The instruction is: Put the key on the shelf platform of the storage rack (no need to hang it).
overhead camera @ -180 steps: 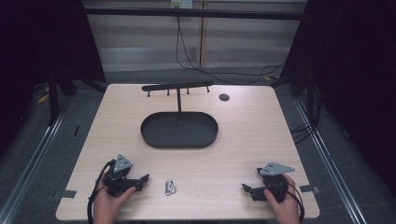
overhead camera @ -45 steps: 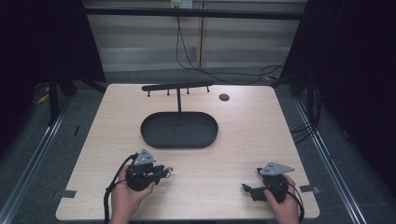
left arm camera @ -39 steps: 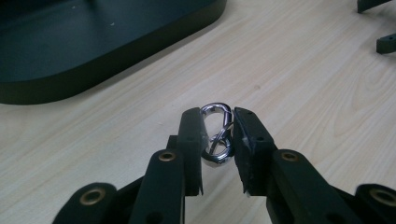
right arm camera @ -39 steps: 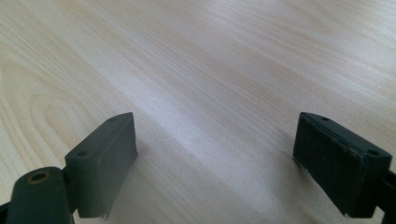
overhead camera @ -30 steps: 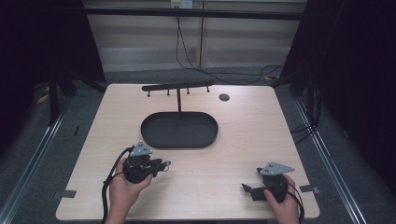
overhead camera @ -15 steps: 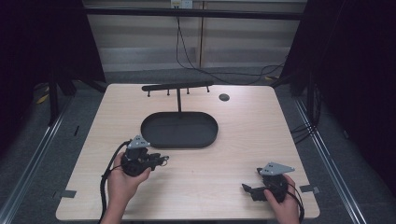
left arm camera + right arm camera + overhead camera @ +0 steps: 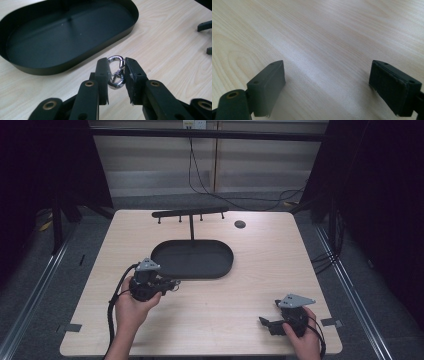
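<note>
High view, left gripper (image 7: 170, 283): it hung just off the near-left rim of the black oval tray (image 7: 222, 270), at about 7 o'clock from the tray's centre, nose toward the tray, likely so its load could go over the rim.
High view, rack (image 7: 190, 213): a black bar with pegs stood at 12 o'clock behind the tray (a hanging place, I judged).
High view, right gripper (image 7: 267, 322): it sat low at the table's (image 7: 260, 260) 5 o'clock corner, well apart, seemingly idle.
Left gripper view, snap hook (image 7: 116, 71): a chrome clip was pinched between the two pads, jaws closed on it, held clear above the wood, with the tray at 11 o'clock.
Right gripper view, jaws: they stood wide apart, with bare wood between them.
</note>
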The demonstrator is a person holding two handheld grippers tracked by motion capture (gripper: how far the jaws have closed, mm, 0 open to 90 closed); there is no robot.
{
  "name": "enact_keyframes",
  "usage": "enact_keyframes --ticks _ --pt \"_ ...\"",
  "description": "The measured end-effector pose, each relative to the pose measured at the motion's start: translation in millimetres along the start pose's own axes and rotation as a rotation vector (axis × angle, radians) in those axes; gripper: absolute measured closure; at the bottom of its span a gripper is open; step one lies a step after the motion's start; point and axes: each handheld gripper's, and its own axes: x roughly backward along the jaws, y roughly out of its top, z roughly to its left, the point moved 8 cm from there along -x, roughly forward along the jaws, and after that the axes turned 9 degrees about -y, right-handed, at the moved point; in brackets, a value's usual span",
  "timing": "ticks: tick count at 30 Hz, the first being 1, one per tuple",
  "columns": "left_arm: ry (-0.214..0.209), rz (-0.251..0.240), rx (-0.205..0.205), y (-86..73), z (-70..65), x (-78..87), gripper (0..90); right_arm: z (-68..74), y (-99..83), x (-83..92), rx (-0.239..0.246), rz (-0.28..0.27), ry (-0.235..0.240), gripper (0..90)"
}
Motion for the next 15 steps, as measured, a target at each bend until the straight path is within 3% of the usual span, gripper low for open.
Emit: enact_keyframes --ticks 15 --pt "-0.004 -0.020 0.008 17.5 1.5 -5.0 73.8 0.0 0.0 0.0 0.000 0.000 0.000 12.8"
